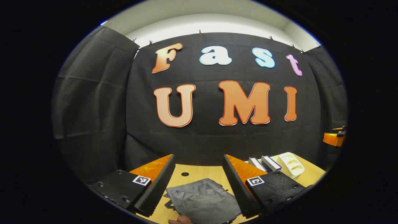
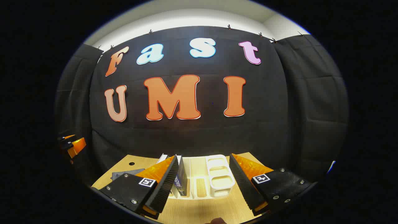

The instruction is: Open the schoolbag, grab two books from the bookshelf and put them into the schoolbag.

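Schoolbag [image 1: 202,200] flat betw. left gripper [image 1: 199,183] fingers (apart), books [image 2: 182,179] by right gripper [image 2: 203,183]

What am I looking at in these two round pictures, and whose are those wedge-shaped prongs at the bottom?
No robot here: a person holds a two-finger gripper in each hand, and a fisheye camera rides on each one, looking forward along its fingers. The prongs are those fingers. In the left gripper view, the left gripper stands open above a grey schoolbag lying on the wooden table. In the right gripper view, the right gripper stands open before a white bookshelf with books standing in it. Each view also catches the other gripper at its edge. Neither gripper holds anything.
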Tool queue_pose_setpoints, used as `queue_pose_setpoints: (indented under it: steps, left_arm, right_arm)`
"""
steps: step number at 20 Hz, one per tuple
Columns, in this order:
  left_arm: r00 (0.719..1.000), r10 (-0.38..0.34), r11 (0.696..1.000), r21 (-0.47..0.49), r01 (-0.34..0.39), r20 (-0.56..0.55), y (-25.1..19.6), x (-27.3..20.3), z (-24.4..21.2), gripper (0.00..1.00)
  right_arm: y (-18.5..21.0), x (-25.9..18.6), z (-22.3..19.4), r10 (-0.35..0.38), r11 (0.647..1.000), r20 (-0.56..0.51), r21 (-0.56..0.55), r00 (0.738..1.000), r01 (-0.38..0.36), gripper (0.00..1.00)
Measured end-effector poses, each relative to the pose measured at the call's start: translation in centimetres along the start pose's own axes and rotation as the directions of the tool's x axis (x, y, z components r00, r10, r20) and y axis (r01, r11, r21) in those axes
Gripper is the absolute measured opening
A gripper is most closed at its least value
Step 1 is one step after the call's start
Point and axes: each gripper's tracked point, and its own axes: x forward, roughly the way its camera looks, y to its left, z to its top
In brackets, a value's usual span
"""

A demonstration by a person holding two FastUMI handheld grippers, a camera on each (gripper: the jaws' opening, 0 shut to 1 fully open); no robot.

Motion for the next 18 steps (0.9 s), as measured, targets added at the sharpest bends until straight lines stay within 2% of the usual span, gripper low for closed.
queue_pose_setpoints:
  steps: [18]
  left_arm:
    - [1.000,0.019,1.000,0.002,-0.019,-0.012,0.4,-0.2,-0.8,0.96]
  right_arm:
    - [-0.3,-0.5,-1.1,0.004,1.000,-0.026,0.003,1.000,-0.004,0.97]
